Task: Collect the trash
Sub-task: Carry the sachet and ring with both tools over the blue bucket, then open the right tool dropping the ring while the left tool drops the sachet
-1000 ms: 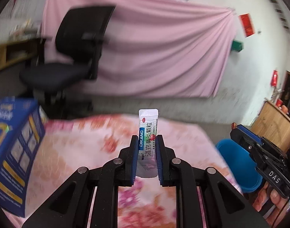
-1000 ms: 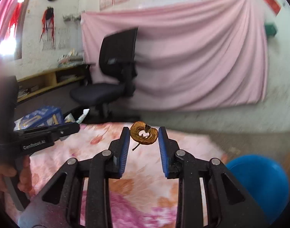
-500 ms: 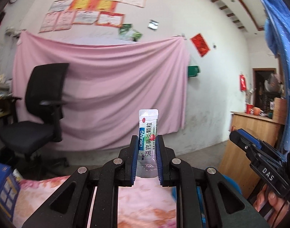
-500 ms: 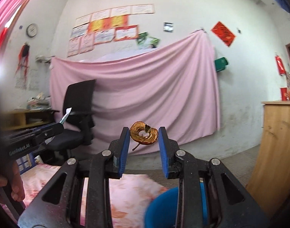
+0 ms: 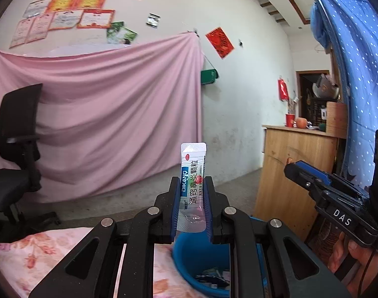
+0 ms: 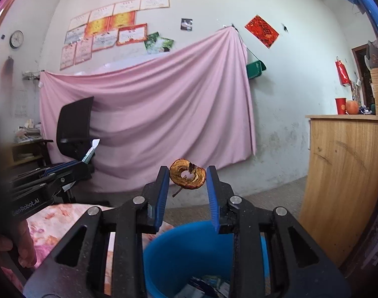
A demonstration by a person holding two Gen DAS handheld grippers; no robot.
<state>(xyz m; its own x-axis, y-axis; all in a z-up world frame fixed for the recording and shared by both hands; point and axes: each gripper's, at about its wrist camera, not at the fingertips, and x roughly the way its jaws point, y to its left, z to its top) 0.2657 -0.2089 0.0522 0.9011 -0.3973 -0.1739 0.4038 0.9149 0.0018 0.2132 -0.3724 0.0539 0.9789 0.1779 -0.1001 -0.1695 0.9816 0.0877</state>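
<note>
Left hand-held gripper [image 5: 192, 200] pinches a sachet [image 5: 192, 186] upright; right hand-held gripper [image 6: 187, 190] clamps a dried fruit ring [image 6: 187, 176] above the blue bin [image 6: 186, 250].

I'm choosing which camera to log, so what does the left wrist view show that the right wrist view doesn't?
Only the left wrist view shows the printed face of the sachet pinched in the left claw, and the blue dotted curtain. Only the right wrist view shows the dried fruit ring gripped in the right claw, and the wall clock. Both show the blue bin with trash inside, the pink sheet and the office chair.
</note>
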